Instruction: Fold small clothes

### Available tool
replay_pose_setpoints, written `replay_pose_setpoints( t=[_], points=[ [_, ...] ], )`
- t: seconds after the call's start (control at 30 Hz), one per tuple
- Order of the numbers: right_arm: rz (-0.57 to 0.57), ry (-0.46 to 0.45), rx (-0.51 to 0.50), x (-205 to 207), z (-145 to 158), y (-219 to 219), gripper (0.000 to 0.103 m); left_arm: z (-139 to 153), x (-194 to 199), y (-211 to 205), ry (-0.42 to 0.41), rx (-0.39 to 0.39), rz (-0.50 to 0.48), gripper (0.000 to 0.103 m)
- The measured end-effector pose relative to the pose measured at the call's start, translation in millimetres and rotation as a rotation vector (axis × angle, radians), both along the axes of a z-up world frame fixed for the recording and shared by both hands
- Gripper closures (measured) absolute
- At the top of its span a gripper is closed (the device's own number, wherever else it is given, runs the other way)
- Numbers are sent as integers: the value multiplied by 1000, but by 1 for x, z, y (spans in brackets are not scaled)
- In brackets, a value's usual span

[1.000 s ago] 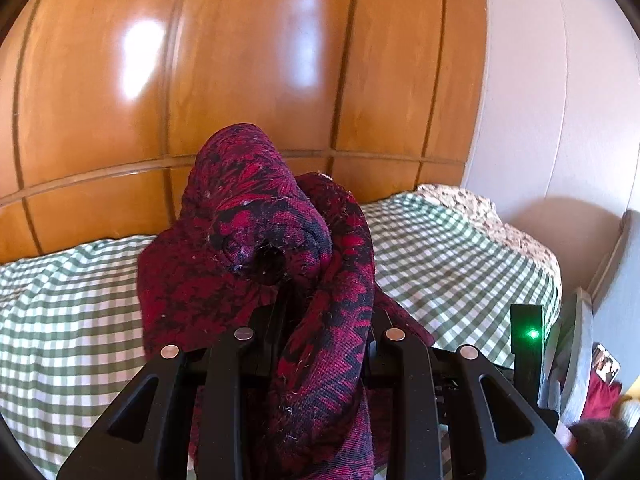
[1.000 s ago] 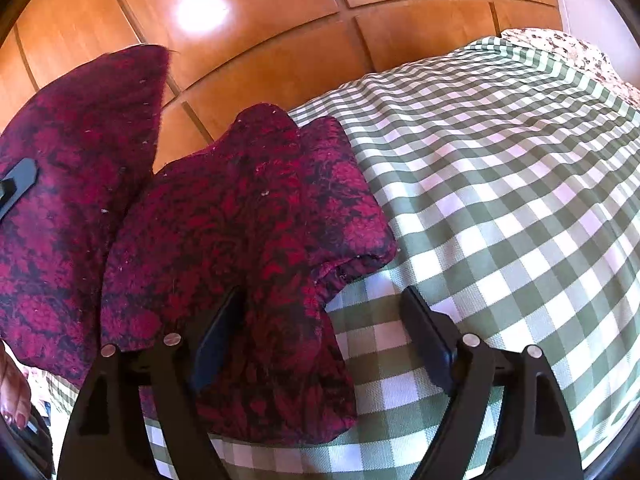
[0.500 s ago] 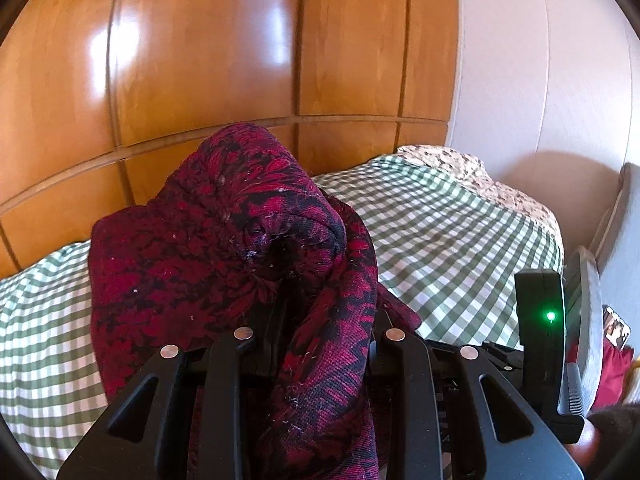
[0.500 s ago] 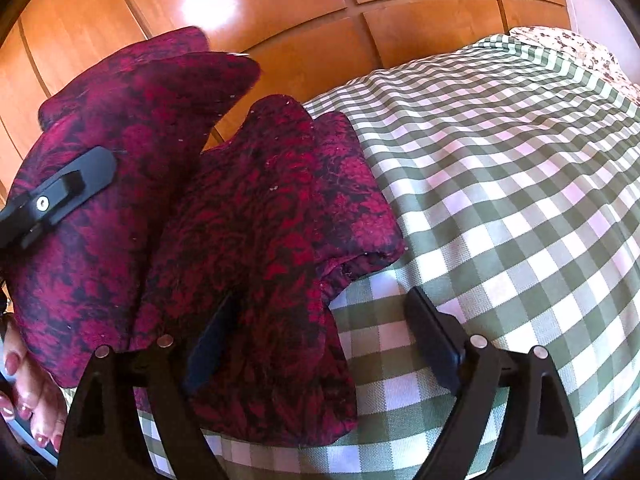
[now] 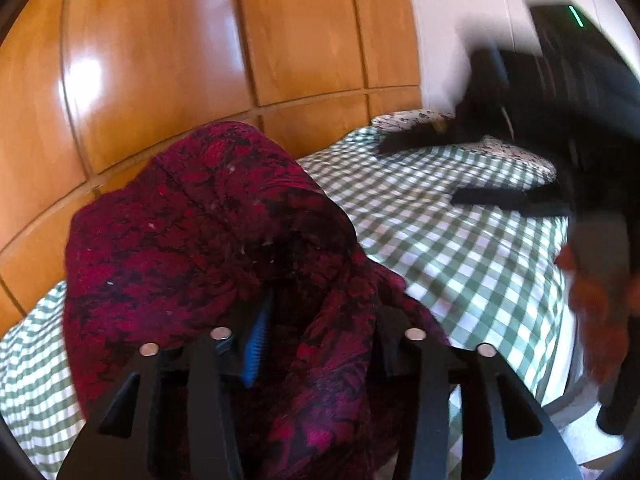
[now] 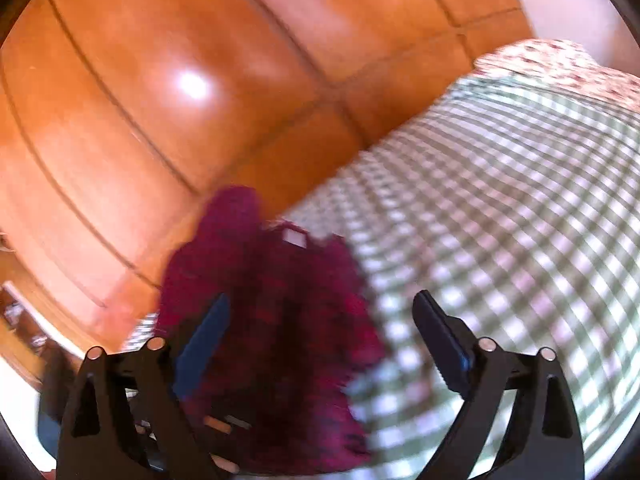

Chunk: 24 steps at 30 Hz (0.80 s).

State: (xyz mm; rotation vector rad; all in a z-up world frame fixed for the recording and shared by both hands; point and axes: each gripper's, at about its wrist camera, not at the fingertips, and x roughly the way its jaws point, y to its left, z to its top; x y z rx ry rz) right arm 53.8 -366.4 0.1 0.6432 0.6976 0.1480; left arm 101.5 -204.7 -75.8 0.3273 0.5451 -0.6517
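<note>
A dark red patterned garment (image 5: 200, 220) is bunched over my left gripper (image 5: 320, 320) and hangs down between its fingers above the green checked bed (image 5: 440, 260). The left jaws are opening; a blue pad (image 5: 256, 340) shows bare beside the cloth. My right gripper (image 5: 440, 168) appears blurred at the upper right of the left wrist view, fingers apart. In the right wrist view the right gripper (image 6: 320, 300) hovers above the garment (image 6: 272, 272), jaws opening wide with nothing pinched between them. That view is motion-blurred.
Glossy wooden panels (image 5: 200, 60) rise right behind the bed. A speckled pillow (image 5: 516, 156) lies at the far end by a white wall. A person's hand (image 5: 592, 300) shows blurred at the right edge. Bare checked cover (image 6: 500, 220) stretches to the right of the garment.
The left jaws have spread and a blue pad now shows beside the cloth. The right gripper has lifted away from the garment's edge and opened wider.
</note>
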Motion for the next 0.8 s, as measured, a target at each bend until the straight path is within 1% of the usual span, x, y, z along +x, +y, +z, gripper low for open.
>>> replay_pose_setpoints(
  t=[0.07,0.1,0.2,0.27,0.33,0.43,0.47,0.53,0.6,0.67,0.73,0.77,0.8],
  points=[
    [83,20,-21,17,5,11,9,-2,-3,-3,7,-21,-28,51],
    [132,47,-42,27,4,18,9,-3,-3,-3,16,-32,-40,50],
    [192,104,-110,46,-2,34,9,-3,-5,3,16,-55,-53,49],
    [186,158,-173,48,-13,43,9,-1,-6,9,20,-67,-63,48],
    [153,189,-182,50,-23,41,9,3,-9,22,62,-105,-92,41],
    [100,199,-126,41,-40,26,6,12,-18,46,104,-165,-119,41],
    [85,202,-110,39,-44,22,6,14,-22,54,112,-177,-126,36],
    [58,200,-93,34,-48,14,6,20,-28,71,121,-204,-121,33],
    [44,192,-91,31,-48,11,6,28,-29,87,113,-236,-85,33],
    [38,185,-92,28,-48,10,6,39,-26,108,74,-281,0,33],
    [31,185,-80,28,-49,9,5,46,-15,132,23,-318,119,32],
    [29,187,-73,30,-50,8,5,48,-8,142,9,-332,172,26],
    [26,188,-67,29,-50,8,5,48,2,154,2,-345,251,25]
  ],
)
